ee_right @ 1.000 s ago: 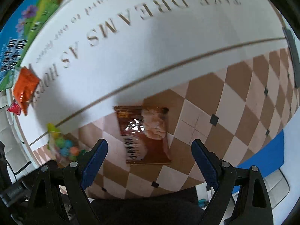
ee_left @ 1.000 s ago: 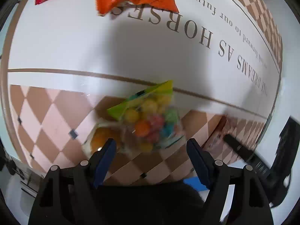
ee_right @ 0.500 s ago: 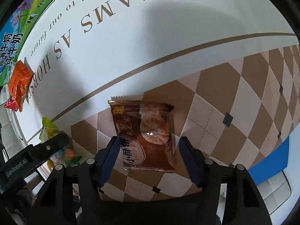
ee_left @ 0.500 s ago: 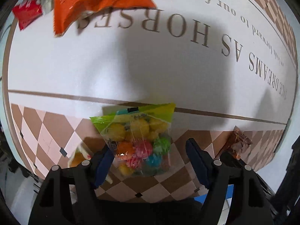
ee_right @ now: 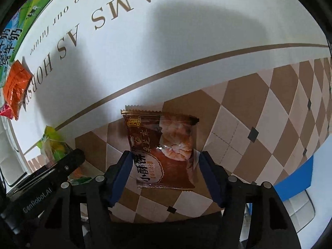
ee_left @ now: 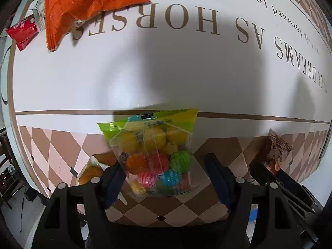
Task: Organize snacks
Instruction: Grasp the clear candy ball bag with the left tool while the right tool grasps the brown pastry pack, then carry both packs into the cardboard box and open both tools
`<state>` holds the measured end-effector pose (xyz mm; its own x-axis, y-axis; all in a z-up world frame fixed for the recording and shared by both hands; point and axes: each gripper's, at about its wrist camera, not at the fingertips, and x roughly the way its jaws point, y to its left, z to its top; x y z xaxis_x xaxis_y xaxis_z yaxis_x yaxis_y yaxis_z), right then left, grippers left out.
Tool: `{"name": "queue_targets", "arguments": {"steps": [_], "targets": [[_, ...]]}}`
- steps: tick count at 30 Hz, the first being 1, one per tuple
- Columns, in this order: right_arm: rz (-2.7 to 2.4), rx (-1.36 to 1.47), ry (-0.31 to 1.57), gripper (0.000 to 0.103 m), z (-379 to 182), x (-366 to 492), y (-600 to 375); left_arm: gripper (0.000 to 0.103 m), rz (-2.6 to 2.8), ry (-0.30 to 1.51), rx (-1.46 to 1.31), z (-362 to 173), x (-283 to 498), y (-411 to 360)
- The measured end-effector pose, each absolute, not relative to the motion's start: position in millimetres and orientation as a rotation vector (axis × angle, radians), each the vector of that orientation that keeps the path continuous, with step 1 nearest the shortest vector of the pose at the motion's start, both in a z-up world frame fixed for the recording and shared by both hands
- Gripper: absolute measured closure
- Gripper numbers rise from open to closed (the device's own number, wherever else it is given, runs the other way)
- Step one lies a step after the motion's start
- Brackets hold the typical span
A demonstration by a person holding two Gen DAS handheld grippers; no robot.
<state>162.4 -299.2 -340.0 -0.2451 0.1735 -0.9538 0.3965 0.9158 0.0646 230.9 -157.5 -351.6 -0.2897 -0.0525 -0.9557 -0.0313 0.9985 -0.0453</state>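
Observation:
A clear bag of coloured candy balls with a green top [ee_left: 153, 145] lies on the checked border of the tablecloth [ee_left: 186, 72]. My left gripper [ee_left: 164, 164] points down over the bag's lower half. Its jaws are closing; the left pad is at the bag's edge, the right pad stands off it. A brown snack packet [ee_right: 164, 145] lies flat further right. My right gripper [ee_right: 165, 154] straddles it, jaws opening slightly, with a thin gap at the right pad. The candy bag [ee_right: 53, 143] shows at the left of the right wrist view.
An orange packet [ee_left: 87, 6] and a small red packet [ee_left: 21, 31] lie at the far left. A green and blue carton [ee_right: 12, 37] sits behind them. A yellow-orange snack [ee_left: 91, 174] lies under my left finger. The table's near edge runs just below both grippers.
My left gripper has moved over the candy bag, which now sits between narrower jaws. My right gripper has sunk towards the brown packet and its jaws have narrowed around it.

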Motion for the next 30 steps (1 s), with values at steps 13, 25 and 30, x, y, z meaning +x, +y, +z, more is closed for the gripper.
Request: {"name": "queue_targets", "arguments": {"steps": [13,25,30], "targets": [[-0.278,0.424,1.783,0.044,-332.1,171.0,-271.8,0.055,-0.033,1.816,-0.050,-335.6,224.6,-147.4],[-0.158,0.388,1.656,0.044,-267.5,203.8,-236.7,0.055,-0.071,1.612,-0.083,-249.5,251.2,-109.8],[-0.060,0.399,1.577,0.044,-220.3,236.3,-215.4,0.055,-0.098,1.511,-0.115,-196.7,282.5,-94.8]]}}
